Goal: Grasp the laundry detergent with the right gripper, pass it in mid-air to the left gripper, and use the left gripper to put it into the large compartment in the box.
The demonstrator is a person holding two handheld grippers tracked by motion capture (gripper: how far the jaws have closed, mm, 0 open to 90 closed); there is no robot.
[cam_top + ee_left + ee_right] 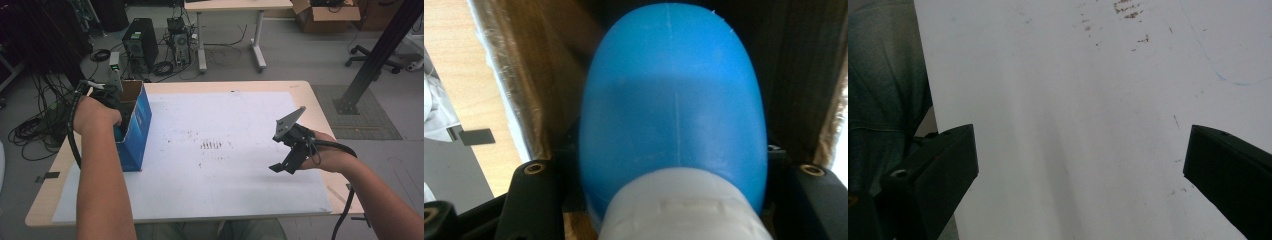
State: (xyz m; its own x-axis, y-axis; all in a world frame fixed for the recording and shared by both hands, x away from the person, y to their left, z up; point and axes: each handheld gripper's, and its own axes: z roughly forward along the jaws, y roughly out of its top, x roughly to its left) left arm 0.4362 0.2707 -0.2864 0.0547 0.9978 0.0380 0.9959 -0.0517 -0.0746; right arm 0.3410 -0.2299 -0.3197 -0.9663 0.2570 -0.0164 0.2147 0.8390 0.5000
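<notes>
The left gripper (107, 97), inside the open blue cardboard box (135, 127), clamps a blue white-capped plastic bottle (674, 115). The right gripper (1080, 170) hovers wide apart, well right of the box.

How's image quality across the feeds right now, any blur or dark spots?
High view: even light, dim at the top left corner. Left gripper view: the blue bottle sits very close and soft, the box interior behind it dark. Right gripper view: white sheet evenly lit, jaws slightly blurred.

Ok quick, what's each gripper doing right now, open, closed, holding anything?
Left gripper: inside the blue box, fingers closed on a blue bottle with a white cap.
Right gripper: open, holding nothing, above the white sheet.
</notes>
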